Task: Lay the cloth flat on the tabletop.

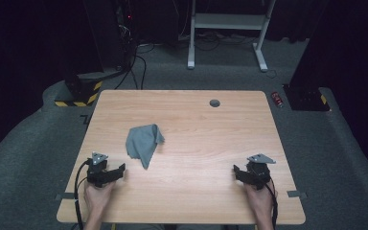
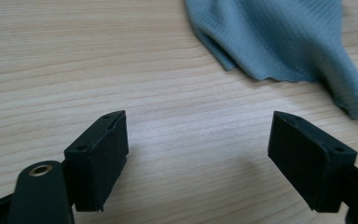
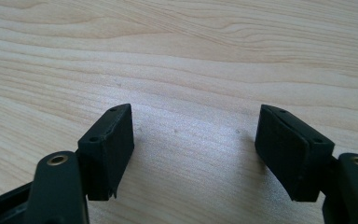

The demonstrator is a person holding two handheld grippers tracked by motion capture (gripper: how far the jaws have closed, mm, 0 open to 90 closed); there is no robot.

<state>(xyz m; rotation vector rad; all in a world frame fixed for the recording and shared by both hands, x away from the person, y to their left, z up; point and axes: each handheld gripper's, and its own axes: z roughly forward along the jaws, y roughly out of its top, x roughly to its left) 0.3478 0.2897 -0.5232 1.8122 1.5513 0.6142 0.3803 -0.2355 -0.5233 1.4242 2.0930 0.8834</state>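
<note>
Lab: dark curtains, cables (image 1: 133,62), hazard-taped base (image 1: 79,93).

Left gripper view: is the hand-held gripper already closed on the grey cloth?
No. The left hand-held gripper has its jaws spread wide over bare wood, and the grey cloth lies beyond them, untouched.

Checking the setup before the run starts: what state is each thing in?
Grey cloth: crumpled, lying loose on the table, untouched.
Left gripper: open, empty, short of the cloth.
Right gripper: open, empty, over bare wood.
</note>
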